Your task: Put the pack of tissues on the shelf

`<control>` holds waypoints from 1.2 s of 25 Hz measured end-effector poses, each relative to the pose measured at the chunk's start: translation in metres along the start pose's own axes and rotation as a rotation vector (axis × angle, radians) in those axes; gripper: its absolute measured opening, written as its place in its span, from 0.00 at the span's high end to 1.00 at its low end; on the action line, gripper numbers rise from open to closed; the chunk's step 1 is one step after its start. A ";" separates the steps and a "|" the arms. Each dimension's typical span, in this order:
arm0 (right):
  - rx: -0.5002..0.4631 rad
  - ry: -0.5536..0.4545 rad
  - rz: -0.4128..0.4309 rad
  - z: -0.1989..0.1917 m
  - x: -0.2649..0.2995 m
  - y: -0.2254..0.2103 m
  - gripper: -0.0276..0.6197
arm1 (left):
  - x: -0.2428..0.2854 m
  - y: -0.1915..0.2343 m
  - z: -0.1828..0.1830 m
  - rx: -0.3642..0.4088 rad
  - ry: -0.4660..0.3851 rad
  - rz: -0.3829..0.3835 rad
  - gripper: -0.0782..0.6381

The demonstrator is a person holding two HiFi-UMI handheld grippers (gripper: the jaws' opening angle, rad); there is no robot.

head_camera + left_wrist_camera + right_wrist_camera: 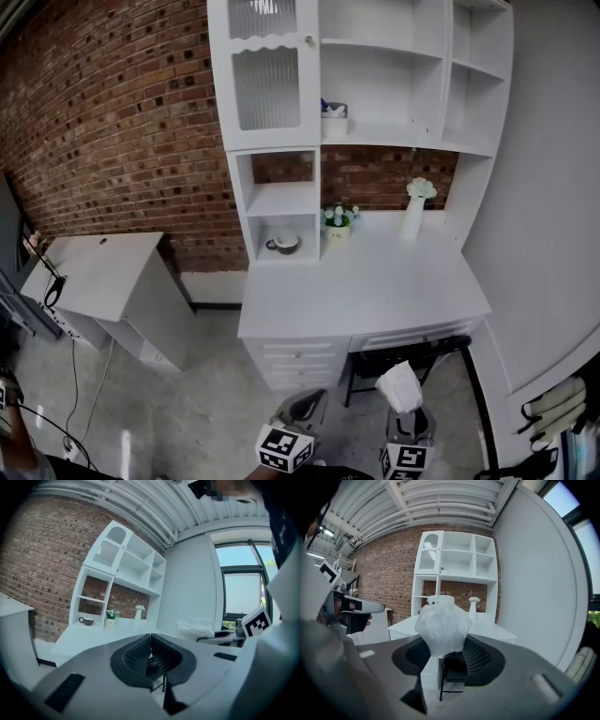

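Brick wall behind white shelf unit (380,142), upper centre. Pack of tissues (442,624), prob. soft, light, crushable, clamped mid-body in right hand-held gripper (443,651), lower frame. Left hand-held gripper (150,641) closed, empty.

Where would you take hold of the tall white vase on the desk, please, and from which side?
Probably around the slim body of the vase, below the flowers, coming in level from the front. It stands upright at the back of the desk, with the brick wall behind and a side panel to its right, and the flowers cover the top.
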State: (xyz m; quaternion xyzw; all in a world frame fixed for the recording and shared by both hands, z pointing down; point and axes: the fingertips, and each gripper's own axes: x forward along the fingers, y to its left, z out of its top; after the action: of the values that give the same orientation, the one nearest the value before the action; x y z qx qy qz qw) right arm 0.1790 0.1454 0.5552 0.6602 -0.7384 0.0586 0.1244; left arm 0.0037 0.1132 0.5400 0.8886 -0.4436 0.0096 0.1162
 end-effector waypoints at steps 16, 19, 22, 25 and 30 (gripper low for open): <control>0.018 0.044 -0.019 -0.003 0.026 -0.008 0.65 | 0.031 0.010 -0.001 0.033 0.025 -0.029 0.88; 0.035 0.059 -0.023 -0.003 0.037 -0.008 0.65 | 0.038 0.017 0.002 0.040 0.028 -0.038 0.88; 0.043 0.057 -0.033 0.000 0.048 -0.008 0.65 | 0.046 0.026 0.004 0.047 0.032 -0.042 0.88; 0.046 0.050 -0.046 0.006 0.060 -0.008 0.65 | 0.058 0.038 0.004 0.052 0.047 -0.049 0.88; 0.045 0.060 -0.081 0.013 0.083 -0.012 0.65 | 0.078 0.057 0.009 0.049 0.051 -0.067 0.88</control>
State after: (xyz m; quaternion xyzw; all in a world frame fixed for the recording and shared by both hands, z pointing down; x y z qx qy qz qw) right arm 0.1819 0.0608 0.5631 0.6899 -0.7056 0.0898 0.1341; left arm 0.0049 0.0171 0.5523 0.9049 -0.4103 0.0392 0.1058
